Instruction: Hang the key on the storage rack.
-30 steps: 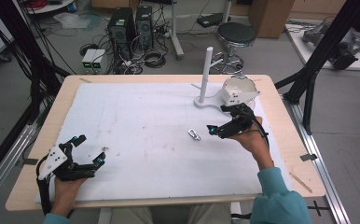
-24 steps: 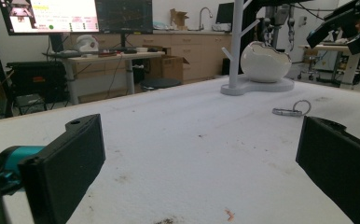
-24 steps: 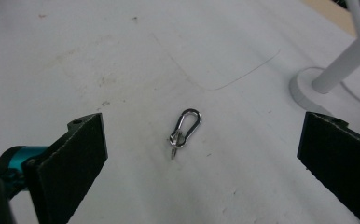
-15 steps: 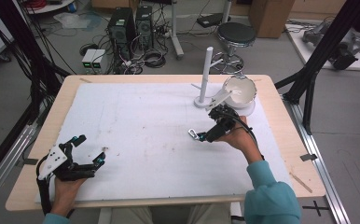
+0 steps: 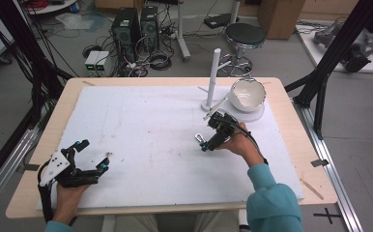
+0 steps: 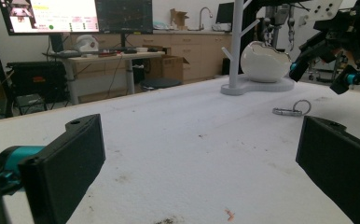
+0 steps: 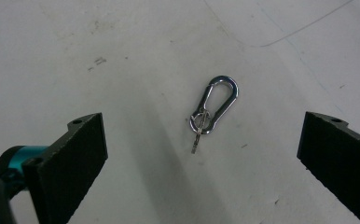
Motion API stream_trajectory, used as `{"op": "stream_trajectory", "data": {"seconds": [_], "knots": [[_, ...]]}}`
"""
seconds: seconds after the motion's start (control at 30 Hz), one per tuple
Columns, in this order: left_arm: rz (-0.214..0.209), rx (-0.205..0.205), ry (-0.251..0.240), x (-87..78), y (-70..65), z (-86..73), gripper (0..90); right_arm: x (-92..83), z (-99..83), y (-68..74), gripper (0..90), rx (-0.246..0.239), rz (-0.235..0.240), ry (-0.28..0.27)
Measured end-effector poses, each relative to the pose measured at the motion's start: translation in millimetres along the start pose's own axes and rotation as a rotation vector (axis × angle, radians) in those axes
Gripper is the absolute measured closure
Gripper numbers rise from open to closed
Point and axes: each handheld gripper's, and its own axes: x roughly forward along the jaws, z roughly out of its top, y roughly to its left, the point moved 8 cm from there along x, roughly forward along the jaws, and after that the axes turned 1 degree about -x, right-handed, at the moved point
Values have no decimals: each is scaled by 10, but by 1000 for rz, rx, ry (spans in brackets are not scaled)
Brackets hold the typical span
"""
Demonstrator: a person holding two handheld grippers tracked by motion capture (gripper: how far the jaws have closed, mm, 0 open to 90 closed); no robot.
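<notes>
Table [image 5: 141, 121]: covered by a white sheet; a white peg stand [image 5: 214, 79] and a white bowl [image 5: 247, 93] are set at its far right.
Left tongs [image 5: 92, 155]: released, jaws wide apart, rested near the front left corner, nothing held.
Right tongs [image 5: 205, 143]: released, jaws spread, poised just above the carabiner.
Carabiner [image 7: 214, 105]: laid flat on the sheet between the right jaws, a small ring attached.
Progress: approach judged done; closing and lifting are left.
Writing: none can be read.

Right tool [image 5: 203, 143] gaping, tilted down; left tool [image 5: 93, 157] gaping.
</notes>
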Motion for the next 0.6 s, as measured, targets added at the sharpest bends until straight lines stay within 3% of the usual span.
{"op": "stream_trajectory", "data": {"seconds": [0.07, 0.3, 0.37, 0.4, 0.43, 0.6], "knots": [[0, 0, 0, 0, 0, 0, 17, 21, -9, -18, 53, 12, -3, 9], [-1, 1, 0, 0, -1, 0, 17, 90, -51, -46, 79, 43, 4, 57], [-2, 0, 0, 0, -1, 0, 17, 99, -56, -44, 170, 44, 6, 65], [-1, 1, 0, 0, -1, 0, 17, 104, -58, -46, 191, 26, 17, 69], [-1, 1, 0, 0, -1, 0, 18, 108, -63, -32, 204, 45, 18, 80], [-3, 3, -3, 2, -4, 2, 17, 143, -81, -29, 296, 40, 32, 105]]}}
